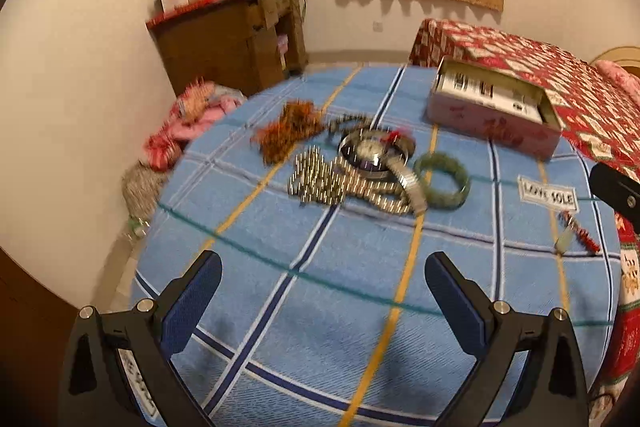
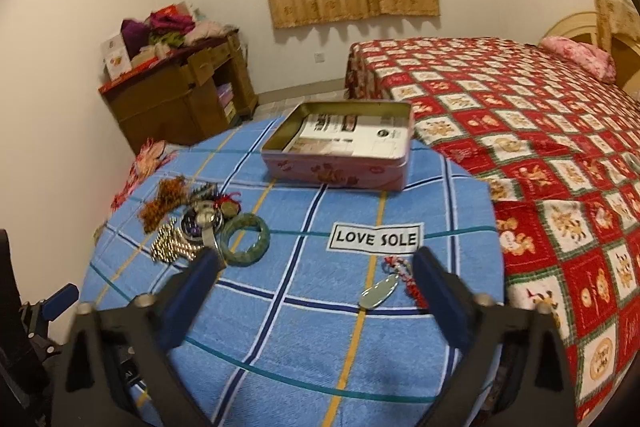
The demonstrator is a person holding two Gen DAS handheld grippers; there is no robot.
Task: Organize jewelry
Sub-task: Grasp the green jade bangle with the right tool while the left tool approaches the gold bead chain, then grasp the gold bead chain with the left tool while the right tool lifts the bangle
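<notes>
1. Right wrist view: the right gripper [image 2: 316, 269] hangs over the blue checked towel [image 2: 312, 347] with its jaws spread wide and nothing between them.
2. A pale oval pendant on a red cord [image 2: 380, 291] lies just ahead of that gripper, close inside its right finger, long axis slanting from near-left to far-right; the cord's tassel nearly touches the finger.
3. Farther ahead, well beyond the "LOVE SOLE" label [image 2: 376, 238], sits the open pink tin [image 2: 340, 155], lined with printed paper and holding no jewelry that I can see.
4. Ahead and to the left, off the left finger's tip, the main heap lies: a green bangle [image 2: 245, 237], a metal-band watch [image 2: 206, 223], gold beads [image 2: 170, 245] and an orange tassel bunch [image 2: 164, 205], all touching or overlapping.
5. Left wrist view: the left gripper [image 1: 322, 273] is also wide open and empty, with the heap straight ahead, the bangle [image 1: 442, 183] on its right side, and the tin [image 1: 492, 111] beyond to the right.
6. Judgement: the right gripper is nearer the pendant, the left nearer the heap; sorting has barely begun.
7. Open towel surrounds the pendant, but the covered surface's right edge, with the red quilt [image 2: 540, 155] beyond, runs close, so a sideways nudge could push it off.
</notes>
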